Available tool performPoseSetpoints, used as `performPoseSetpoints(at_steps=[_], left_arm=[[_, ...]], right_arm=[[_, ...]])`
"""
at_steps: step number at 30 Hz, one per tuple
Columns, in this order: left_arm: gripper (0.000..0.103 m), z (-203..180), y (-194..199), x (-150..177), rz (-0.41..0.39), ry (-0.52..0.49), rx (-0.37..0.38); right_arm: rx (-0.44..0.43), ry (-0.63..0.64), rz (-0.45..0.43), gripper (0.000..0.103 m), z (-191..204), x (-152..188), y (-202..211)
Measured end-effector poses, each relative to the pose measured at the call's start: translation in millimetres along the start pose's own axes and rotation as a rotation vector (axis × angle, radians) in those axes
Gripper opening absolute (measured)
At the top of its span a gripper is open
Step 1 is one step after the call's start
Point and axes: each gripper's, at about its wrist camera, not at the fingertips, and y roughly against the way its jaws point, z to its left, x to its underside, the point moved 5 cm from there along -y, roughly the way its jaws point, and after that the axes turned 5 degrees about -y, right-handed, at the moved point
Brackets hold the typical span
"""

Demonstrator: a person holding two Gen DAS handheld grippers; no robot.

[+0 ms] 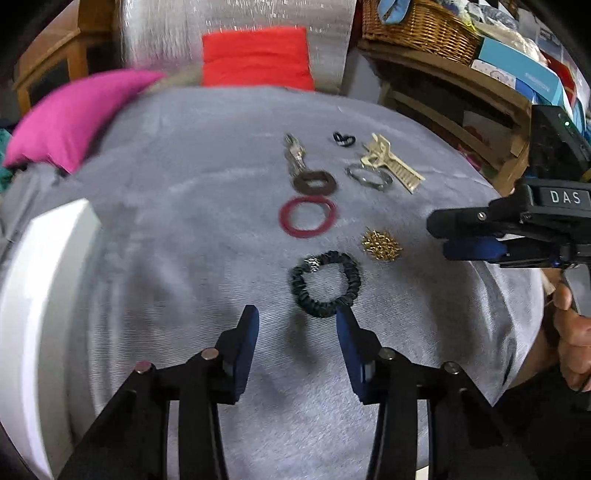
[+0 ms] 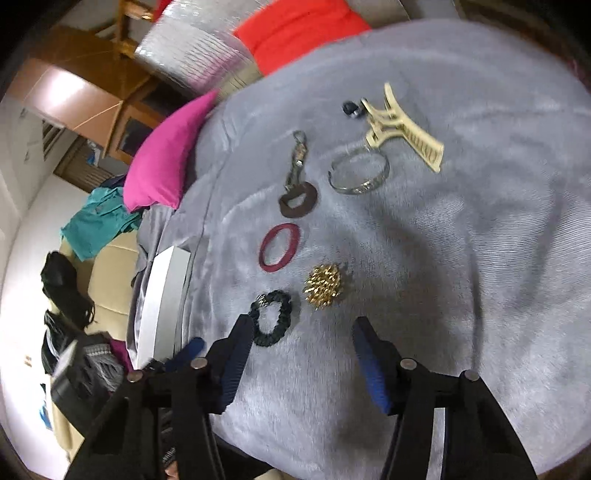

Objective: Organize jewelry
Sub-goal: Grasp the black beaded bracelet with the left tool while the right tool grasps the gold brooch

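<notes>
Jewelry lies on a grey cloth (image 1: 184,221). A black scrunchie (image 1: 325,283) sits just ahead of my open, empty left gripper (image 1: 297,317). Beyond it are a gold spiky brooch (image 1: 381,244), a red bangle (image 1: 307,216), a brown ring piece (image 1: 314,182) on a metal clasp (image 1: 294,155), a silver bangle (image 1: 369,176), a cream hair claw (image 1: 391,161) and a small black item (image 1: 343,138). My right gripper (image 2: 303,326) is open and empty, just short of the scrunchie (image 2: 271,322) and brooch (image 2: 324,285). It also shows in the left wrist view (image 1: 437,236).
A white box (image 1: 40,314) stands at the cloth's left edge. A pink cushion (image 1: 74,114) and red cloth (image 1: 256,57) lie at the back. A wicker basket (image 1: 417,26) and shelves with boxes stand at the right.
</notes>
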Motion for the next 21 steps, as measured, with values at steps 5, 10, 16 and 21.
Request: performPoseSetpoints(at_steps=[5, 10, 16, 21], left_arm=[[0.045, 5, -16, -9, 0.044, 0.039, 0.054], [0.045, 0, -32, -13, 0.106, 0.044, 0.104], [0.044, 2, -40, -17, 0.127, 0.057, 0.135], [0.032, 7, -39, -18, 0.123, 0.095, 0.171]], right_arm=[[0.013, -0.023, 0.015, 0.06, -3, -11, -13], [0.037, -0.029, 0.042, 0.06, -4, -22, -32], [0.044, -0.029, 0.093, 0.052, -7, -24, -50], [0.046, 0.002, 0.106, 0.037, -5, -22, -54]])
